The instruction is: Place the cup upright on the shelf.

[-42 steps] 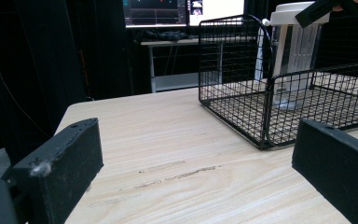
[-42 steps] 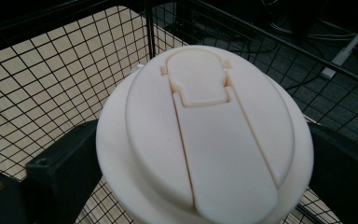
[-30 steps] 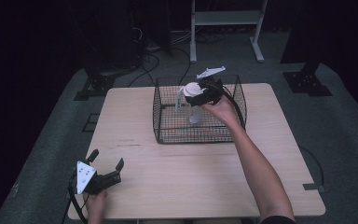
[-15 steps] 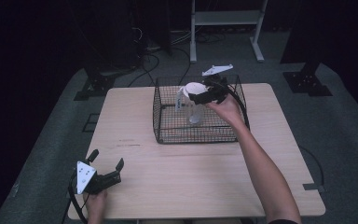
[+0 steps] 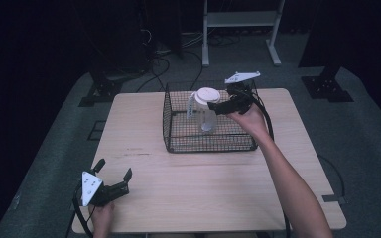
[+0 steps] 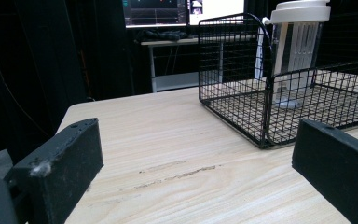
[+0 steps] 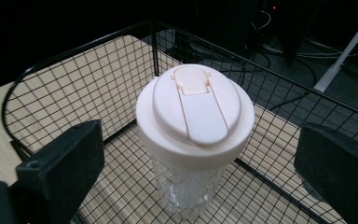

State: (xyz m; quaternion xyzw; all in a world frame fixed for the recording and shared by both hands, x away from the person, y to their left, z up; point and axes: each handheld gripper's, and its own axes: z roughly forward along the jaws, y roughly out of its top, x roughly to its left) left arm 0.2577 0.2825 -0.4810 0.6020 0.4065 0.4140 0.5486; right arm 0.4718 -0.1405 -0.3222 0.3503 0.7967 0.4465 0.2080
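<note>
While upright in basket (image 5: pixel 171 130), bottle (image 5: pixel 206 111) beside gaping right claw (image 5: pixel 219 109).

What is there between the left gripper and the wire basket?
Bare wooden table only, seen in the left gripper view: nothing lies between the left gripper and the wire basket.

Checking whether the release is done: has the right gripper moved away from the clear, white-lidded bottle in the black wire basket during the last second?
Yes. The right gripper has drawn back toward the black wire basket's right wall, off the clear, white-lidded bottle, jaws open.
</note>
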